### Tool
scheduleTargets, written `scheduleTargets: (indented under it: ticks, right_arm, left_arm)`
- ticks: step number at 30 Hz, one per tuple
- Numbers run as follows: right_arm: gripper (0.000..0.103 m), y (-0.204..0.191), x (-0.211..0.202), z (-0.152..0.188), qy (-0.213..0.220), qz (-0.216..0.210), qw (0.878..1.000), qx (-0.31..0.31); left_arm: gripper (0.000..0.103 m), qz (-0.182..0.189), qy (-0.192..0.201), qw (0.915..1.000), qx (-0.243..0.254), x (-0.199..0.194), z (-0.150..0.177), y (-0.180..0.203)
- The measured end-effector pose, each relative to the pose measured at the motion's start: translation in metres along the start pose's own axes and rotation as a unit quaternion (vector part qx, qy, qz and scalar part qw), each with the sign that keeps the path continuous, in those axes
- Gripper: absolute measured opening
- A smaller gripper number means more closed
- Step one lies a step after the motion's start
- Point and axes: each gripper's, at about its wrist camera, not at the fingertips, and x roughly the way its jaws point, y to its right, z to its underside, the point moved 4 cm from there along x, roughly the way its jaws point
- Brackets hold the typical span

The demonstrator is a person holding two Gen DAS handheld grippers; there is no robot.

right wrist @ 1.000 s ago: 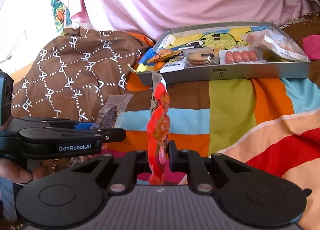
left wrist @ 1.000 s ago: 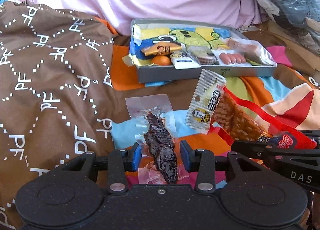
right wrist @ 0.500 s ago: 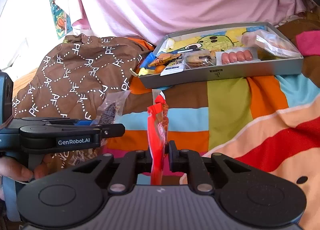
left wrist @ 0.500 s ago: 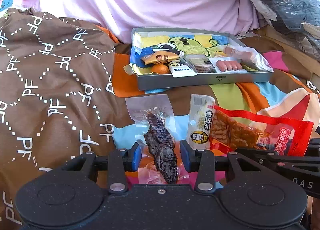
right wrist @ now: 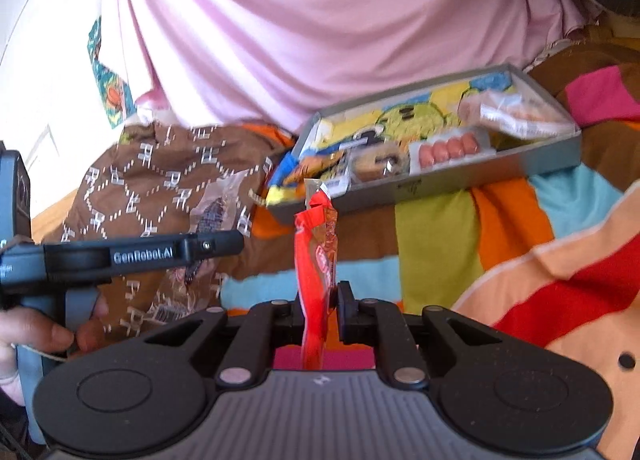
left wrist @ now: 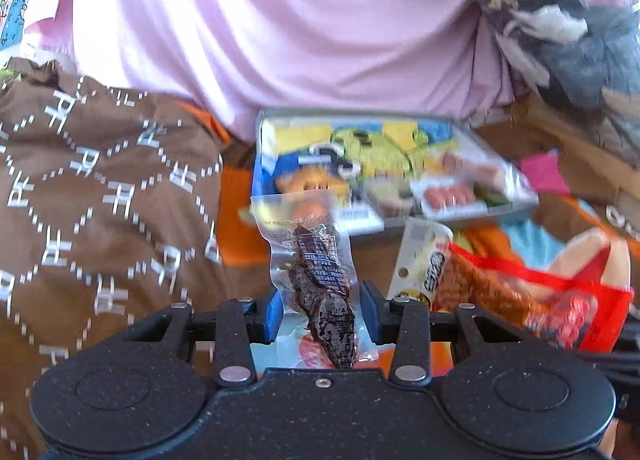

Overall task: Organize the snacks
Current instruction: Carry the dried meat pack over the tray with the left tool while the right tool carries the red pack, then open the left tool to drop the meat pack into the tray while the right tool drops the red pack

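You held a snack in each gripper, short of the tray.

Your left gripper [left wrist: 323,314] pinched a clear packet of dark dried meat [left wrist: 324,292]; your right gripper [right wrist: 320,310] clamped a red snack pack [right wrist: 318,260] upright. The grey tray [right wrist: 500,171], already holding snacks, sat beyond on the striped blanket [right wrist: 436,244].

The dark snack's pouch [left wrist: 310,256] was clear glossy plastic; the red packet [right wrist: 318,256] glossy film; the tray [right wrist: 440,187] matt grey; the patchwork bedcover [right wrist: 436,252] cloth.
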Motion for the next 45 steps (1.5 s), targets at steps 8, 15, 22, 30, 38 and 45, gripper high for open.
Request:
scheduleTargets:
  ticks: [8,15,22,30,38,45]
  right_arm:
    - [0.014,0.015,0.013,-0.061,0.022,0.01,1.0,-0.01]
    - [0.014,0.033,0.06,-0.135,0.031,0.039,0.998,-0.032]
    - [0.015,0.058,0.115,-0.157,0.005,0.07,0.997,-0.033]
    - [0.02,0.066,0.134,-0.156,-0.014,0.101,0.993,-0.058]
    - [0.054,0.068,0.125,-0.185,0.01,0.143,0.987,-0.078]
    - [0.092,0.073,0.117,-0.205,0.036,0.163,0.982,-0.091]
  left_arm:
    - [0.042,0.02,0.014,0.9994,-0.026,0.044,-0.072,-0.007]
    - [0.042,0.014,0.006,0.9997,-0.021,0.102,-0.12,-0.008]
    - [0.042,-0.003,-0.032,0.9991,-0.028,0.161,-0.137,-0.005]
    - [0.043,-0.011,-0.072,0.9971,-0.022,0.199,-0.135,-0.003]
    - [0.068,-0.014,-0.074,0.9951,-0.064,0.201,-0.141,-0.012]
    - [0.086,-0.031,-0.065,0.9941,-0.082,0.192,-0.145,-0.016]
